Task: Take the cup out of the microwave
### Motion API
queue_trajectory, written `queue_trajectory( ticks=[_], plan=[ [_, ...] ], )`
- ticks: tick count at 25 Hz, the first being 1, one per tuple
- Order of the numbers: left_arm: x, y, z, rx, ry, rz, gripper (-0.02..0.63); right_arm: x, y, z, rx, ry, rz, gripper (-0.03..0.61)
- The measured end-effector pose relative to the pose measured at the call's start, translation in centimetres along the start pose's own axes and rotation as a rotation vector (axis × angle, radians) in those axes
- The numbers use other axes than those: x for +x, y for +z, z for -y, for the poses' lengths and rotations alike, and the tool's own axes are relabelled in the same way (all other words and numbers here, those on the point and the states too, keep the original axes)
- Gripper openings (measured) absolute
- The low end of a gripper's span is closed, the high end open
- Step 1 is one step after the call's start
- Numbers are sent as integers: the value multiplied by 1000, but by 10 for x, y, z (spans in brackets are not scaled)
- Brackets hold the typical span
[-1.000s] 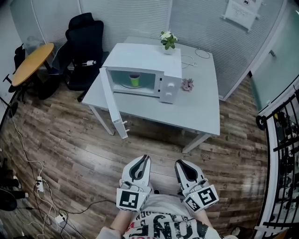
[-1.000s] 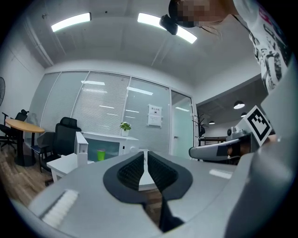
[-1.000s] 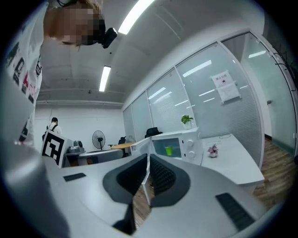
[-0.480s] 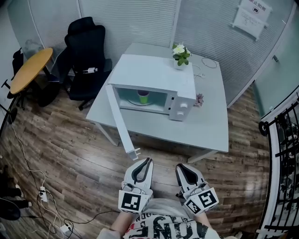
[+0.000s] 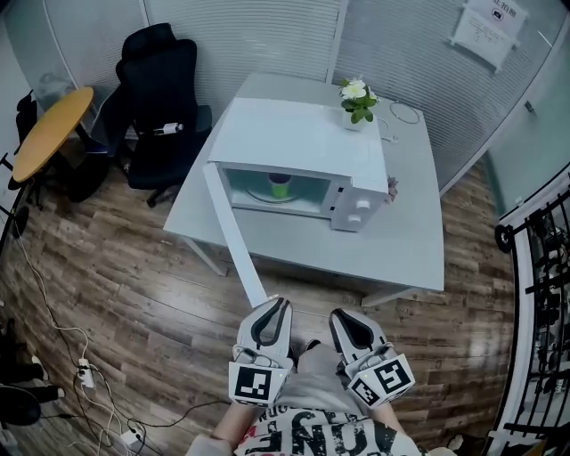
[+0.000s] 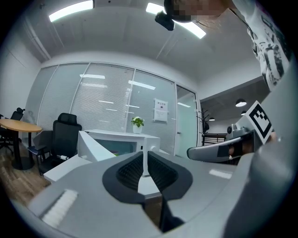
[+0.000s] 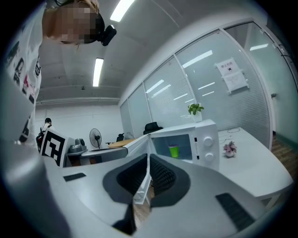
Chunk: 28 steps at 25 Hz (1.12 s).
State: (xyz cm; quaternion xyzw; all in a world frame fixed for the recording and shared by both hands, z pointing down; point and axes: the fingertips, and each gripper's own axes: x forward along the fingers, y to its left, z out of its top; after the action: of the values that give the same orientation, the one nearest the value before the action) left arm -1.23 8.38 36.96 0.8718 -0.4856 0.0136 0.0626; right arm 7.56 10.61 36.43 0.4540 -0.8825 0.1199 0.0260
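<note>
Table [image 5: 410, 240] and microwave [image 5: 303, 147] came closer in head view as person advanced. Door [image 5: 233, 233] stood wide open, its edge just ahead of left gripper [image 5: 277, 305]. Cup [image 5: 280, 185]: green, upright inside cavity, untouched. Left gripper and right gripper [image 5: 339, 314]: jaws together, nothing held. Approach step judged unfinished; reach and grasp remained.

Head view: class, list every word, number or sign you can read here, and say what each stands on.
Paper notice on the glass wall: print too small to read.
Shirt: large printed letters, cut off at the picture's edge, not readable with certainty.
The left hand-held gripper and the right hand-held gripper bear black-and-white square patterns, no words.
Nothing is quotable.
</note>
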Motion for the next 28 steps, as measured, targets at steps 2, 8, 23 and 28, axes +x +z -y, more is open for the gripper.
queue_trajectory(
  ticks=[2,8,23,28],
  plan=[
    [4,-1,-2,-13,7,-18,17,6,-1,1,3,5,-8,25],
    [9,-5,-3,24,39,-45,17,19,0,7,0,35,-27,26],
    [-39,-15,-55,1,274,-76,18,31,-8,-18,-3,130,-38,25],
    [-54,-20,-85,7,348,-74,84,32,-8,-23,-4,139,-34,25]
  ],
)
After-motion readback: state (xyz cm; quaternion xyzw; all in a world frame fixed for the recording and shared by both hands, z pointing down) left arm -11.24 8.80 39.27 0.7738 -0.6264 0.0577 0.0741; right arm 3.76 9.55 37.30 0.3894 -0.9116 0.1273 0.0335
